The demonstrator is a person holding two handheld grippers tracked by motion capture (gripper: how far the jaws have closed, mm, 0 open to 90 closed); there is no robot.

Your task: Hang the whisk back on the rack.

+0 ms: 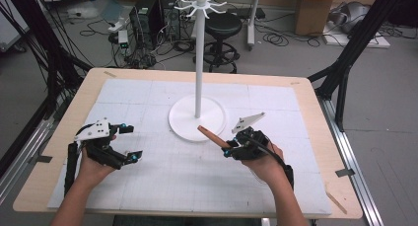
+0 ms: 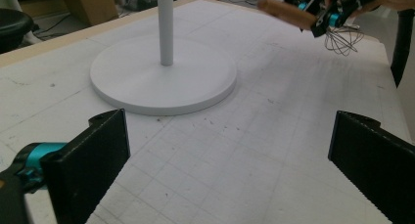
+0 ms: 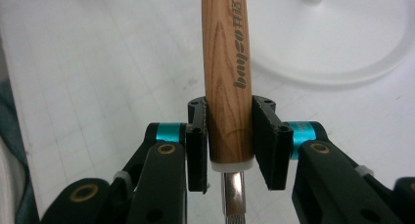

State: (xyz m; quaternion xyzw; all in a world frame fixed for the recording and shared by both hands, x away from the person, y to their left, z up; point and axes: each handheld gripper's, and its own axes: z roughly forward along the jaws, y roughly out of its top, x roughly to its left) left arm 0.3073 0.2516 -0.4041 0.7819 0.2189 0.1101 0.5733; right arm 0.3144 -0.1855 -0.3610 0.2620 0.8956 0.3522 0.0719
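A whisk with a wooden handle [image 1: 212,136] is clamped in my right gripper [image 1: 227,148], just right of the table's middle. Its handle points up and left toward the white stand's round base [image 1: 182,122]. In the right gripper view the jaws press both sides of the handle [image 3: 226,62] near its metal neck. The left gripper view shows the whisk's wire loops [image 2: 342,39] hanging below that gripper [image 2: 325,18]. My left gripper [image 1: 133,142] rests at the left of the mat, open, with nothing between its jaws [image 2: 227,170]. A tall white pole [image 1: 198,63] rises from the base to a ring of hooks [image 1: 200,3].
A white gridded mat [image 1: 148,186] covers most of the wooden table [image 1: 29,186]. Beyond the far edge stand a black stool [image 1: 223,26], computer boxes and cables on the floor. Black frame legs flank the table on both sides.
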